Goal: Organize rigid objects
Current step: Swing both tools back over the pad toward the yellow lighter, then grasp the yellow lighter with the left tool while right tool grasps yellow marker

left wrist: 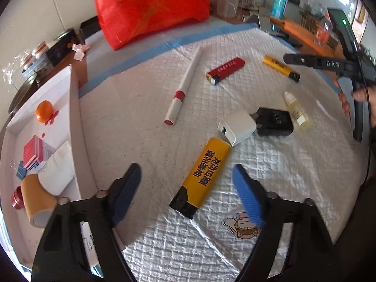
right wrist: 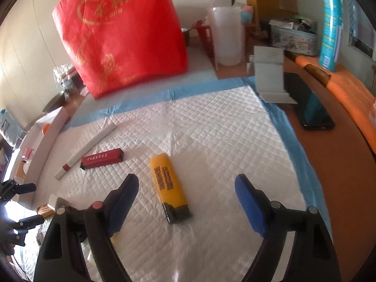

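My left gripper [left wrist: 186, 183] is open and empty, low over the white quilted pad [left wrist: 145, 145], with a large yellow lighter [left wrist: 202, 176] lying between its fingertips. Beyond it lie a white charger [left wrist: 237, 127], a black charger [left wrist: 275, 122], a small dropper bottle [left wrist: 296, 111], a white-and-red pen [left wrist: 184, 87], a red lighter [left wrist: 225, 70] and a second yellow lighter [left wrist: 280, 68]. My right gripper [right wrist: 186, 188] is open and empty, with that second yellow lighter [right wrist: 168, 183] between its fingertips. The red lighter [right wrist: 102, 158] and pen [right wrist: 85, 149] lie to its left.
A white box [left wrist: 72, 108] at the pad's left holds an orange [left wrist: 43, 111], a tape roll [left wrist: 37, 197], a white roll and a card pack. A red bag [right wrist: 119, 35] stands behind the pad. A phone [right wrist: 307, 105], a clear jug [right wrist: 225, 35] and a blue can [right wrist: 330, 23] are right.
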`<state>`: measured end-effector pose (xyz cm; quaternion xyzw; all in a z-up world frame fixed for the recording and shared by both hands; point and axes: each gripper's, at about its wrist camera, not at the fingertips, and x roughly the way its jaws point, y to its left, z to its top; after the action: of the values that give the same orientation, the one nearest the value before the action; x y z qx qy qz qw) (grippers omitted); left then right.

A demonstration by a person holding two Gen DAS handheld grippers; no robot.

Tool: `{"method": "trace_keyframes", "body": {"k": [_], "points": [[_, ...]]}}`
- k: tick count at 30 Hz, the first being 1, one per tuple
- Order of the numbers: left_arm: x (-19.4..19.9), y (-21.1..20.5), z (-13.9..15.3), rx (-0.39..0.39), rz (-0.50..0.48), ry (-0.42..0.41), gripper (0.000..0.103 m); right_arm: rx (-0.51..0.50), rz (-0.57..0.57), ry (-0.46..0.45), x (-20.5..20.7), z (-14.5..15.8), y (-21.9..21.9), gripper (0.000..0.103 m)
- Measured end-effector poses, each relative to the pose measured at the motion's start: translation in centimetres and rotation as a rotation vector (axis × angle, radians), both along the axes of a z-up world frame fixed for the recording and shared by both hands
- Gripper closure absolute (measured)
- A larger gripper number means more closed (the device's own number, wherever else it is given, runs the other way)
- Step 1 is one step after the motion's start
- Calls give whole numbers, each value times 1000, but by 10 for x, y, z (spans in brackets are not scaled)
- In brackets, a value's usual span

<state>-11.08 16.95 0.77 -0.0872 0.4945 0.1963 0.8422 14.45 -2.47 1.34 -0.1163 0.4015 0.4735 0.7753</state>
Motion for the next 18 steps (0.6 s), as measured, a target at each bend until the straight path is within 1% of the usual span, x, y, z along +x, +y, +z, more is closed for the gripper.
{"method": "trace_keyframes", "body": {"k": [2, 4, 5, 7, 8, 9, 11, 12, 13, 15, 16, 18], "points": [[3, 2, -5, -2, 1, 24, 36, -24, 16, -18, -1, -5, 7, 24], [4, 2, -7, -15, -10, 26, 40, -39, 20, -25, -2, -9, 11, 25], [4, 1, -7, -19, -15, 27, 43, -45, 25, -22, -1, -11, 13, 30], [4, 0, -7, -26, -23, 24, 45, -53, 32, -24, -1, -14, 15, 33], [4, 0, -7, -26, -22, 23, 45, -54, 35, -32, -1, -13, 16, 37], [3, 1, -7, -32, -21, 19, 45, -61, 39, -42, -2, -13, 17, 44], [2, -1, -6, -35, -24, 16, 48, -58, 58, -43, -3, -13, 17, 53], [1, -2, -6, -35, -25, 15, 49, -57, 65, -39, -4, -12, 18, 60], [0, -3, -6, -36, -28, 12, 52, -56, 79, -30, -5, -13, 19, 62], [-1, -4, -6, -34, -30, 7, 54, -63, 97, -44, -10, -12, 22, 63], [-2, -3, -6, -35, -28, 0, 56, -66, 110, -47, -12, -13, 23, 67], [-4, -1, -6, -36, -22, -10, 62, -77, 129, -66, -19, -13, 26, 68]]}}
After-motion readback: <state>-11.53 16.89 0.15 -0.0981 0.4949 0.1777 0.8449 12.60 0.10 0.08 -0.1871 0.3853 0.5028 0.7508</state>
